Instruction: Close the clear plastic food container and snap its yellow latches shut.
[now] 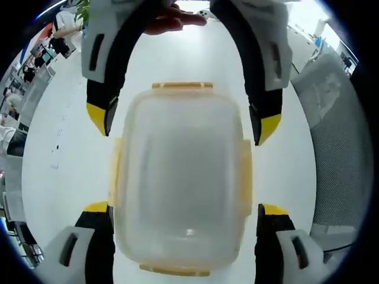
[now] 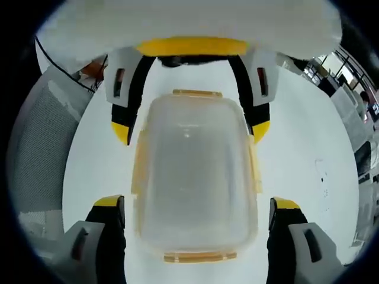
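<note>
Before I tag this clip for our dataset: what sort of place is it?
Probably an open office or lab: a white table holding the container, grey mesh partitions, and people at desks in the background.

I see a white table [image 1: 59, 148] carrying the clear container [image 1: 180, 177] (lid on, yellow latches round it).

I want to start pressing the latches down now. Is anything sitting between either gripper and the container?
Nothing visible does. The clear container lies on the bare white table, with the left gripper and right gripper each straddling one end, jaws open.
</note>
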Tool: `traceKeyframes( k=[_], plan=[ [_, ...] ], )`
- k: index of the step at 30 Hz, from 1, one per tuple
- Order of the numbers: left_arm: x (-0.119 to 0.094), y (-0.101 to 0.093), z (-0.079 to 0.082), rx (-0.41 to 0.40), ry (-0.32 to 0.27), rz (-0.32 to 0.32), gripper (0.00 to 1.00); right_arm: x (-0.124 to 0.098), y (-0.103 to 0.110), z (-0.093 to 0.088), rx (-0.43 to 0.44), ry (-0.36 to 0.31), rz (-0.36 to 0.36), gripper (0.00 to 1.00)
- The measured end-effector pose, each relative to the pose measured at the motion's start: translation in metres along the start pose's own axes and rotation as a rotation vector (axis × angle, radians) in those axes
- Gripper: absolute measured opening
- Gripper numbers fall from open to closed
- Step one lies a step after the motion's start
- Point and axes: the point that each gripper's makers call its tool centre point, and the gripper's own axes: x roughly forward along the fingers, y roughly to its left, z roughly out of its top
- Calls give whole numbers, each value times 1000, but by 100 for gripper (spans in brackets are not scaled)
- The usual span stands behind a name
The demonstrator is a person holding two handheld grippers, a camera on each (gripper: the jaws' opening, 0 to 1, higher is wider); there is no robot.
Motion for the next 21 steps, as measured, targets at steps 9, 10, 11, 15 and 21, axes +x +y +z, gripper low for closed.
traceKeyframes(
  k=[9, 10, 11, 15, 21],
  plan=[
    [-3, -2, 4, -31, -71, 3, 99, -3, 1, 3, 69, -94, -32, 100],
    [-4, -2, 5, -34, -81, 8, 99, -4, 1, 4, 77, -104, -37, 100],
    [-4, -1, 6, -36, -94, 18, 99, -5, 0, 4, 84, -111, -42, 100],
    [-7, 4, 8, -43, -140, 66, 99, -8, -2, 11, 127, -182, -79, 100],
    [-11, 6, 8, -126, -235, 109, 99, -15, -5, 14, 175, -262, -135, 99]
  ],
)
